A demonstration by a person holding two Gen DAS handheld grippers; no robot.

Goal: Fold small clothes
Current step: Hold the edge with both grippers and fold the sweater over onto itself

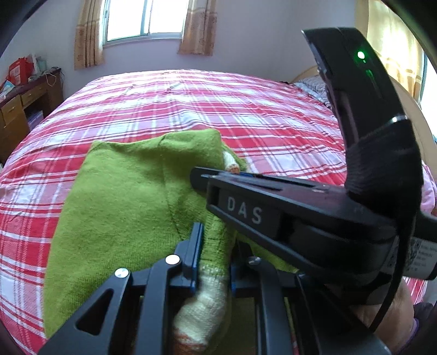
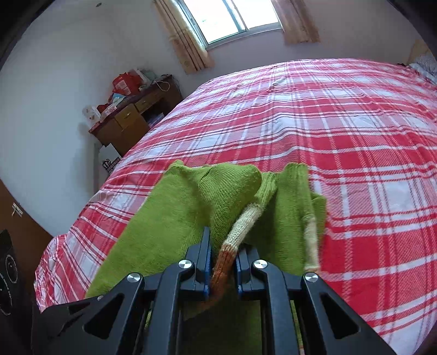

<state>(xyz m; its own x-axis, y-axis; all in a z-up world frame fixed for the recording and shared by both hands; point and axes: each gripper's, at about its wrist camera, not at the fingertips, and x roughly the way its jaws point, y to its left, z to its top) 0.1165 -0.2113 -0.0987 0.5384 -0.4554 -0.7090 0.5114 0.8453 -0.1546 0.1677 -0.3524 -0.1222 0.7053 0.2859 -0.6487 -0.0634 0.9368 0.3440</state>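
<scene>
Both pairs of jaws are pinching knitted cloth: the left gripper (image 1: 213, 256) clamps a cream-cuffed sleeve of the one green sweater (image 1: 123, 196), and the right gripper (image 2: 222, 262) clamps an orange-and-cream cuff (image 2: 226, 256). The sweater hangs between them above the red plaid bed (image 2: 341, 142). In the left view the right gripper's black body crosses in front, hiding part of the sweater. One wooden desk (image 2: 131, 120) with clutter stands by the wall under one curtained window (image 2: 232, 19).
</scene>
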